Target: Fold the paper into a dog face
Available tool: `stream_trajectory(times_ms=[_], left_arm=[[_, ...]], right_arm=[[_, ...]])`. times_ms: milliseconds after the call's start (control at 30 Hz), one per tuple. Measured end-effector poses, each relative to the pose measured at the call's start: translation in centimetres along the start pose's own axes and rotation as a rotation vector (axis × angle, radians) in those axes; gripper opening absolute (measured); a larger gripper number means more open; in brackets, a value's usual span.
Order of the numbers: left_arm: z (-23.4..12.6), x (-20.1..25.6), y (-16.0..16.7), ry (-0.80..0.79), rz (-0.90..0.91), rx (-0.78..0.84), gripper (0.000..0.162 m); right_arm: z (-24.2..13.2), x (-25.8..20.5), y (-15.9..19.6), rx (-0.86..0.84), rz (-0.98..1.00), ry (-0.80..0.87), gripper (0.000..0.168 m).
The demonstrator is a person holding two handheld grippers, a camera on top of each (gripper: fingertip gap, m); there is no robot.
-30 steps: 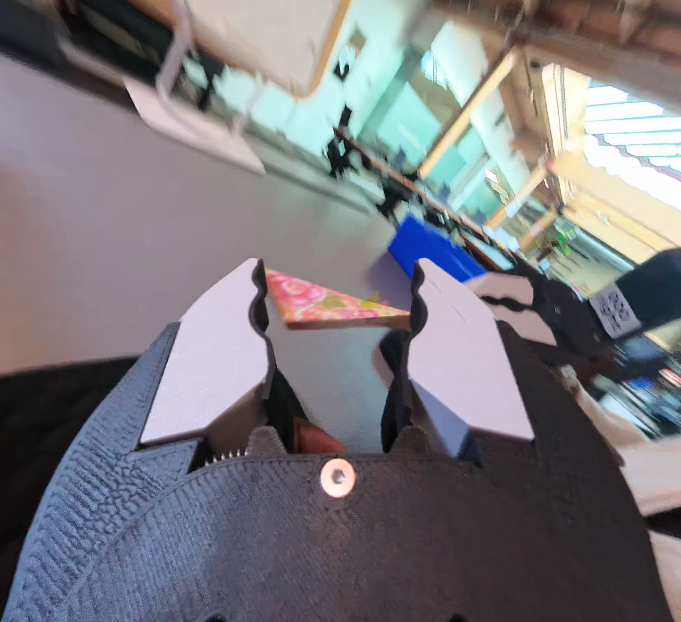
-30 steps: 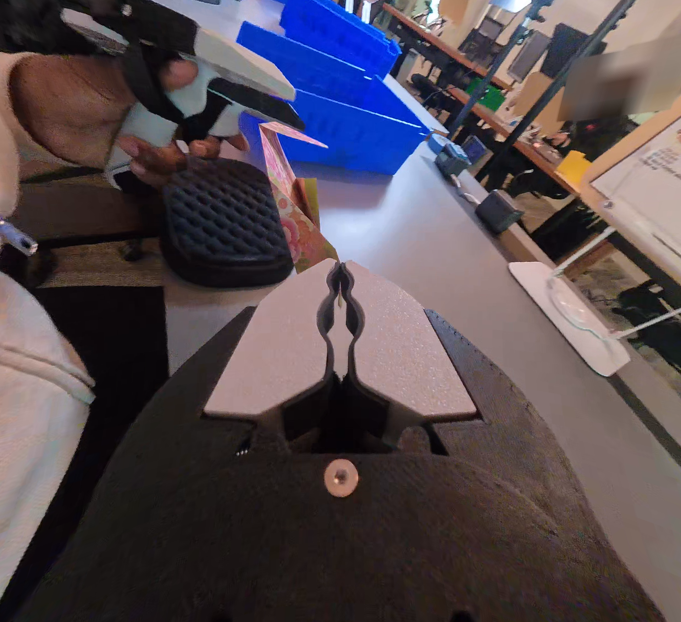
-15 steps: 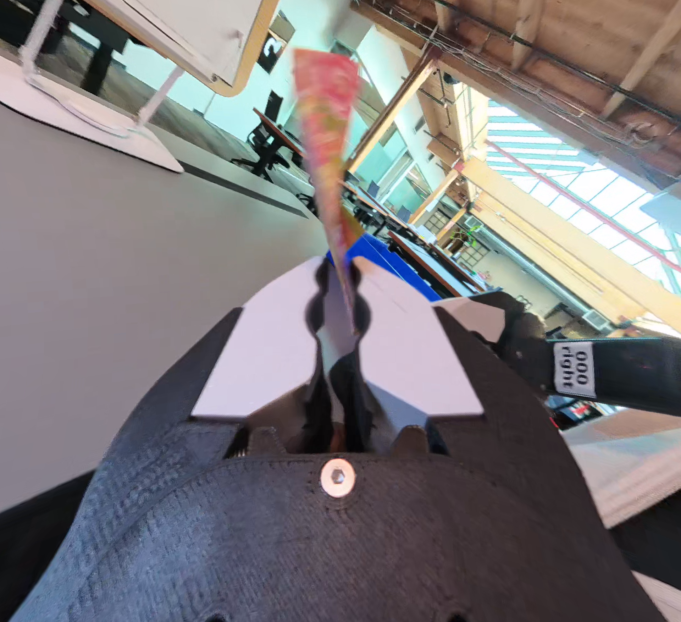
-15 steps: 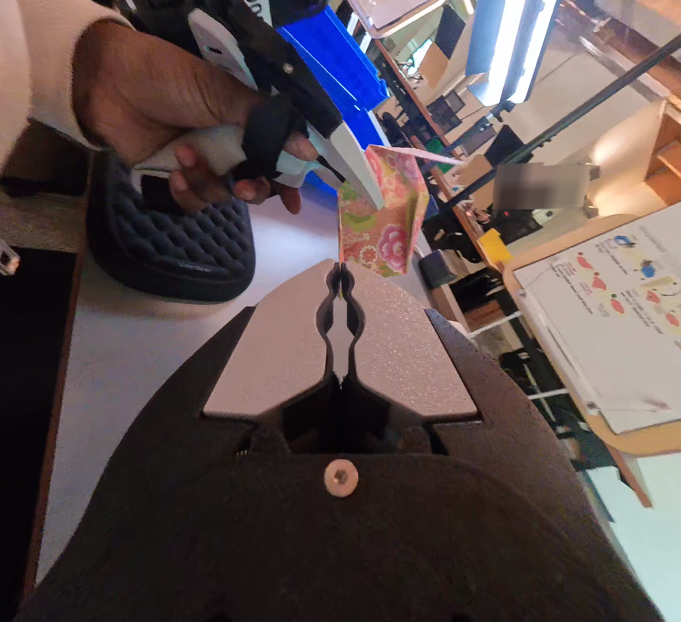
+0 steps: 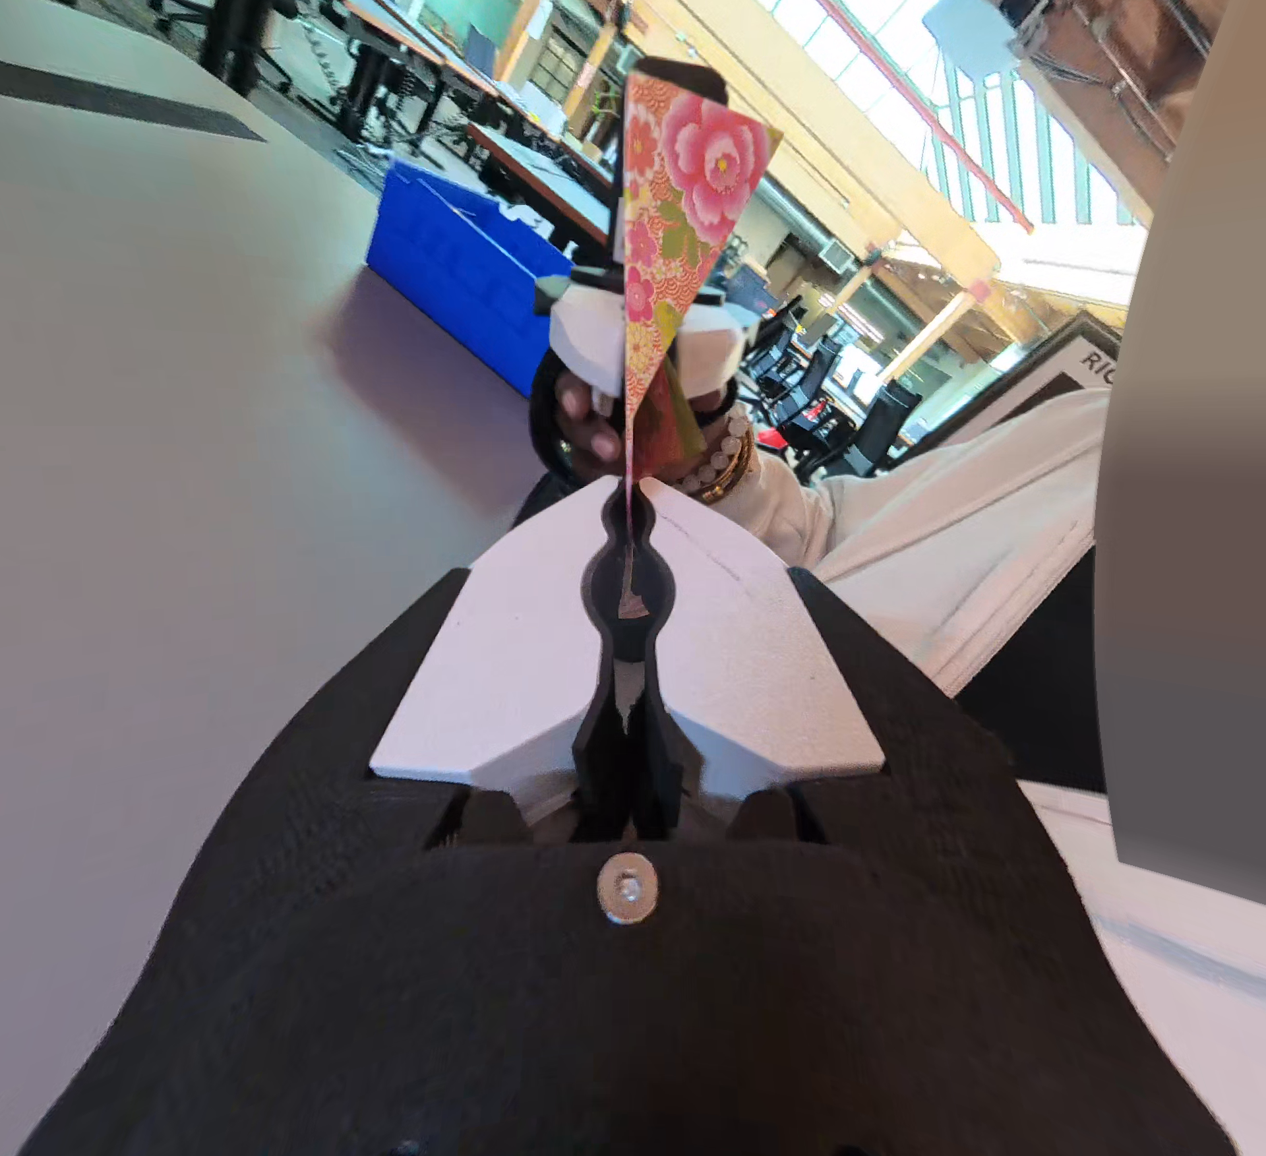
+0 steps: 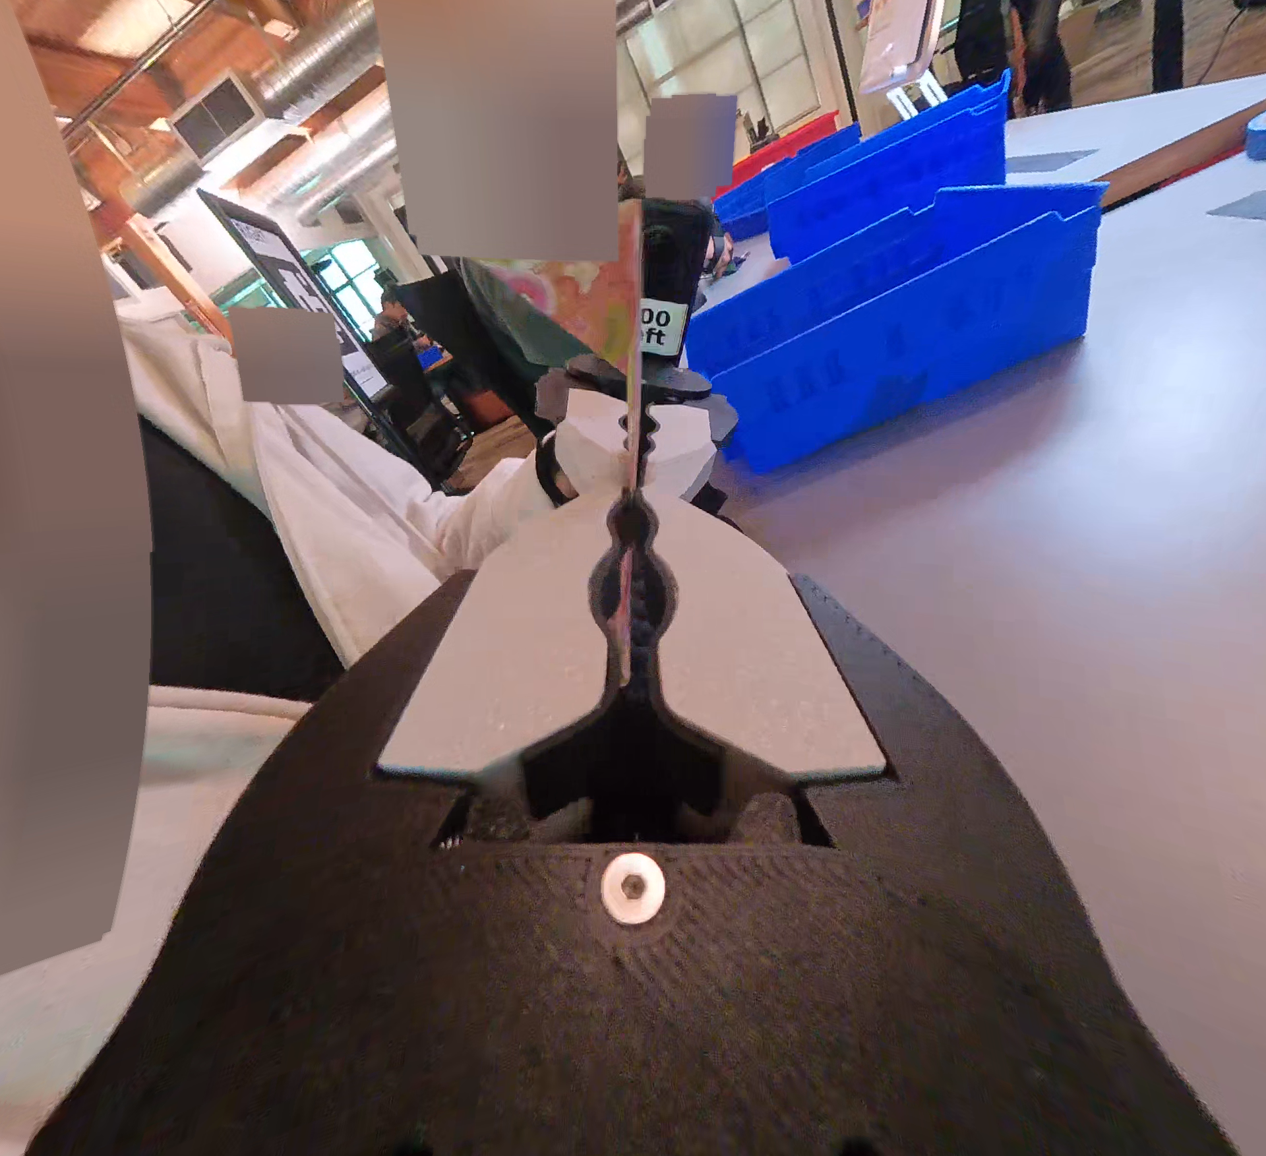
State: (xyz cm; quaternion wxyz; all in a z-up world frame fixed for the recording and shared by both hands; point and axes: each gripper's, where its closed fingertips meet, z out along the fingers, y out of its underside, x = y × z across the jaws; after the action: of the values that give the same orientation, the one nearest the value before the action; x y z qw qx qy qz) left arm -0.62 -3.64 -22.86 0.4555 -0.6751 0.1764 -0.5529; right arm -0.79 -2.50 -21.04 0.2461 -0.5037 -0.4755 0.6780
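The folded floral paper (image 5: 678,212) is held in the air above the grey table (image 5: 171,438). My left gripper (image 5: 629,494) is shut on its lower tip, and the paper stands up from the fingertips as a narrow triangle. My right gripper (image 6: 630,496) is shut on the same paper, which shows edge-on (image 6: 634,369) and runs back between the jaws. The two grippers face each other closely. The right gripper also shows behind the paper in the left wrist view (image 5: 644,342), and the left gripper shows in the right wrist view (image 6: 640,434).
Blue bins (image 6: 890,328) stand on the table (image 6: 1027,575) to the right of the grippers; one also shows in the left wrist view (image 5: 466,260). The person's cream sleeves (image 5: 925,541) are close behind the grippers. Desks and chairs stand far off. The tips of both grippers are at nearly the same place.
My right gripper, shut and empty beside the paper half a second ago, now has the paper between its jaws. Both grippers have swung round to face each other.
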Motion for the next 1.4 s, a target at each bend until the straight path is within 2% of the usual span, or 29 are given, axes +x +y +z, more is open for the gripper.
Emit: stream_trajectory(times_ms=[67,133,167,200,267,400,467,533,667,733,800,1000,1233,1400], left_arm=[[0.7,0.4,-0.9,0.031,0.025,0.028,0.006],[1.1,-0.1,-2.0,-0.008,0.086,0.075,0.049],[1.1,-0.4,-2.5,-0.043,0.135,0.100,0.065],[1.0,-0.5,-3.0,-0.077,0.191,0.128,0.073],[0.5,-0.6,-3.6,-0.133,0.294,0.178,0.079],[-0.6,-1.7,-3.5,-0.242,0.387,0.199,0.078],[-1.5,-2.0,-3.7,-0.264,0.383,0.244,0.077],[-2.2,-2.1,-3.9,-0.262,0.369,0.272,0.075],[-3.4,-2.3,-4.4,-0.303,0.391,0.285,0.072],[-3.8,-2.2,-4.7,-0.319,0.410,0.288,0.071],[-4.1,-2.0,-5.1,-0.327,0.427,0.297,0.071],[-5.1,-1.4,-6.0,-0.360,0.490,0.310,0.070],[-6.5,-1.3,-6.3,-0.395,0.520,0.297,0.070],[-6.9,-1.0,-6.6,-0.411,0.547,0.300,0.070]], right_arm=[[-0.9,0.3,-0.4,0.021,-0.006,0.034,0.000],[-3.4,1.0,-2.0,0.113,0.019,0.095,0.000],[-5.5,1.4,-3.0,0.176,0.034,0.142,0.000],[-7.9,1.9,-4.2,0.242,0.044,0.202,0.000],[-14.6,2.9,-6.8,0.393,0.048,0.372,0.000],[-32.5,3.7,-10.8,0.733,-0.014,0.826,0.000],[-39.4,4.9,-10.0,0.771,0.046,0.985,0.001],[-43.1,6.7,-8.6,0.706,0.157,1.022,0.001],[-46.7,9.6,-6.2,0.474,0.353,1.013,0.000],[-48.6,11.1,-5.8,0.467,0.449,1.015,0.000],[-49.6,12.7,-4.2,0.347,0.529,1.072,0.000],[-48.5,15.5,0.8,-0.074,0.640,1.187,0.000],[-47.5,17.1,3.7,-0.181,0.781,1.120,0.000],[-49.4,17.6,5.2,-0.349,0.740,1.301,0.016]])
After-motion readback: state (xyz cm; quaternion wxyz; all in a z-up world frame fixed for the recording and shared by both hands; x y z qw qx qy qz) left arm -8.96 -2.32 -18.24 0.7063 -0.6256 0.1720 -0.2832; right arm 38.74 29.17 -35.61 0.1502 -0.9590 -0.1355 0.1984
